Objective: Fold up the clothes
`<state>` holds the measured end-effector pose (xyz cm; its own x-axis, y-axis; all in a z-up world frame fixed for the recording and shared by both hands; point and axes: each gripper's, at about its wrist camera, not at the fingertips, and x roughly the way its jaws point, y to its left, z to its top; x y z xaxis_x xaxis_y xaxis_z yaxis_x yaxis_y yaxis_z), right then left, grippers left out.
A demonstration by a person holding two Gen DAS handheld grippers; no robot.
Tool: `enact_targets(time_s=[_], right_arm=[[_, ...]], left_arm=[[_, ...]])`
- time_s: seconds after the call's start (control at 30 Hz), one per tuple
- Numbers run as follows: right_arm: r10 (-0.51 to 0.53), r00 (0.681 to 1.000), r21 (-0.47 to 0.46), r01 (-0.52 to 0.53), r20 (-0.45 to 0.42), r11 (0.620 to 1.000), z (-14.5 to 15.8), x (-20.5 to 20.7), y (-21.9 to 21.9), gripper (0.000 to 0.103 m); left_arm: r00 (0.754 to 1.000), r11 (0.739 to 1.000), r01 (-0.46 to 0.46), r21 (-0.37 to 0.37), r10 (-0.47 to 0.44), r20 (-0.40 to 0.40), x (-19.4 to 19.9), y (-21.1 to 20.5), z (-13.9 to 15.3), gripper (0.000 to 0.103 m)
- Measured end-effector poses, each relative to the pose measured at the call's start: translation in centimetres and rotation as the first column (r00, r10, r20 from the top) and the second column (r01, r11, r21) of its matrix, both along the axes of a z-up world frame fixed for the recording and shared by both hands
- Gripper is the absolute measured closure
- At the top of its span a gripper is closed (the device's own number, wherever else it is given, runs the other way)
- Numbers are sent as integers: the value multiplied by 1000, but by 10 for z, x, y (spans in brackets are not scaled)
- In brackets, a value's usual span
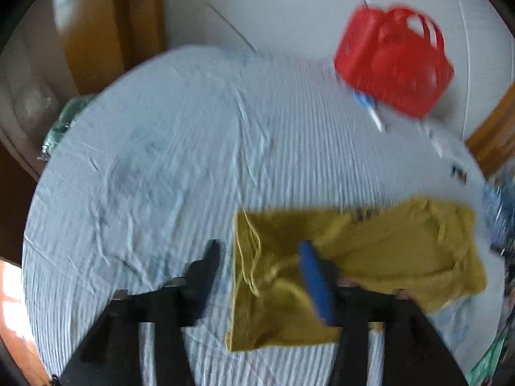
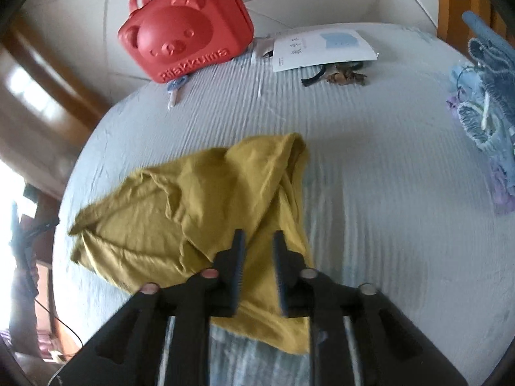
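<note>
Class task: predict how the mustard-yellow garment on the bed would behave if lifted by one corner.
The mustard-yellow garment looks thin and creased, so it would probably hang limp. Its loose folds would likely fall open. It seems light, so dragging it may bunch the striped sheet little.

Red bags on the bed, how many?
1. The red bear-face bag sits at the bed's far edge, beyond the yellow garment. None hidden that I can tell.

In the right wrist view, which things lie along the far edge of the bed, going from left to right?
Red bear-face bag → white paper sheet → small dark, brownish items just below the paper → blue and purple clothes pile at the right edge.
</note>
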<state>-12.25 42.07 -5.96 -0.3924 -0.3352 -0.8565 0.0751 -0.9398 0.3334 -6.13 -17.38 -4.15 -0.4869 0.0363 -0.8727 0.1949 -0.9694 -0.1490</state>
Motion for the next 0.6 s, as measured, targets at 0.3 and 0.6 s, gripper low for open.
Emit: enact_targets(time_s=[0.3, 0.6], right_arm=[[-156, 983, -48, 161, 96, 986, -18, -49, 8, 57], [-72, 978, -15, 76, 196, 997, -48, -104, -13, 85]], left_arm=[[989, 999, -27, 38, 21, 150, -50, -5, -59, 34], [973, 993, 110, -28, -102, 209, -79, 27, -85, 79]])
